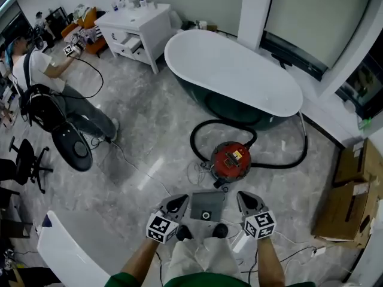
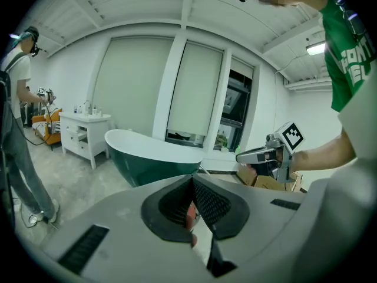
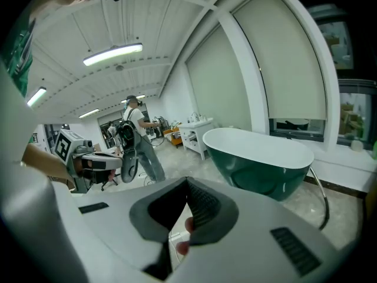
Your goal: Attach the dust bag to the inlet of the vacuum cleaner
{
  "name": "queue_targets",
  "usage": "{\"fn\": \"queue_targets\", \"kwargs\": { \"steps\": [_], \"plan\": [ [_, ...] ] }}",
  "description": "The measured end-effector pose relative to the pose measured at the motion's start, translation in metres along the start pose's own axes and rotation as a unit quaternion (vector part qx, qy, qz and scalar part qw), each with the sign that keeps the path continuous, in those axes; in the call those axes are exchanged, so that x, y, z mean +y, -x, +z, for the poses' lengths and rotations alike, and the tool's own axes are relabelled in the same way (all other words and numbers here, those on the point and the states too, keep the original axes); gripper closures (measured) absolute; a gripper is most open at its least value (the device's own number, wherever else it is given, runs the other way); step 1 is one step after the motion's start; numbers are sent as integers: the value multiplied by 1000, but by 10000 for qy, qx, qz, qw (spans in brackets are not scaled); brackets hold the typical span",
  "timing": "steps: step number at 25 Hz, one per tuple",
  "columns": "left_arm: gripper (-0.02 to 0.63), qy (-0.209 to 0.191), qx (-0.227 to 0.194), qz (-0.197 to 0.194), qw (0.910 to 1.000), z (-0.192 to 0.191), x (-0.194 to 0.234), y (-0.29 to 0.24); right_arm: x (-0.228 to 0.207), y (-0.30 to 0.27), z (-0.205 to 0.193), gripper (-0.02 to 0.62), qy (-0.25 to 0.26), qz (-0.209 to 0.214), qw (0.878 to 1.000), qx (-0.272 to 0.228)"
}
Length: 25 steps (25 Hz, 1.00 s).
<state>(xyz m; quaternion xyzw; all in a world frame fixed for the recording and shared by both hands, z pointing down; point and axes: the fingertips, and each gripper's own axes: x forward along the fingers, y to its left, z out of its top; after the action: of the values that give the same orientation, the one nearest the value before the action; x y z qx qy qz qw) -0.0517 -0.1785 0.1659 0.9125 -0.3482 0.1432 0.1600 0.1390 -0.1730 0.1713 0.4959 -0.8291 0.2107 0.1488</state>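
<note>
A pale grey, marble-patterned floor [image 1: 149, 130] is seen from above, in a room with white walls and tall blinded windows. A white bathtub [image 1: 233, 70] with a dark green shell is set across the middle. A white vanity cabinet [image 1: 134, 28] is placed beyond its left end. The red vacuum cleaner [image 1: 231, 160] is found on the floor just in front of the tub, and its black hose [image 1: 281, 163] is looped around it and under the tub's rim. The dust bag [image 1: 207, 206], a flat grey square with a round opening facing up, is laid on the floor just short of the vacuum cleaner. It is flanked by the left gripper [image 1: 178, 203] and the right gripper [image 1: 246, 199]. Both sets of jaws are seen fully closed, with nothing held between them. Open floor is left to the left of the vacuum cleaner, up to another person [image 1: 42, 70] and a black office chair [image 1: 24, 163]. The right side is hemmed in by cardboard boxes [image 1: 350, 202] against the wall. A white panel [image 1: 66, 250] is set at the lower left.
</note>
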Motion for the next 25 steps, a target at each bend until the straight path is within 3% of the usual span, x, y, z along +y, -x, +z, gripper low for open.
{"fn": "queue_targets", "kwargs": {
  "steps": [7,12,25],
  "plan": [
    [611,-68,86,-232,9997,-64,22,-34,-23,-40,-50,589,-425,141,9989,-151],
    [611,-160,180,-406,9989,-141,42,-71,-48,-76,-94,589,-374,159,9985,-356],
    [611,-429,-227,-948,9943,-289,86,-207,-131,-166,-243,589,-102,104,9966,-814]
  ]
}}
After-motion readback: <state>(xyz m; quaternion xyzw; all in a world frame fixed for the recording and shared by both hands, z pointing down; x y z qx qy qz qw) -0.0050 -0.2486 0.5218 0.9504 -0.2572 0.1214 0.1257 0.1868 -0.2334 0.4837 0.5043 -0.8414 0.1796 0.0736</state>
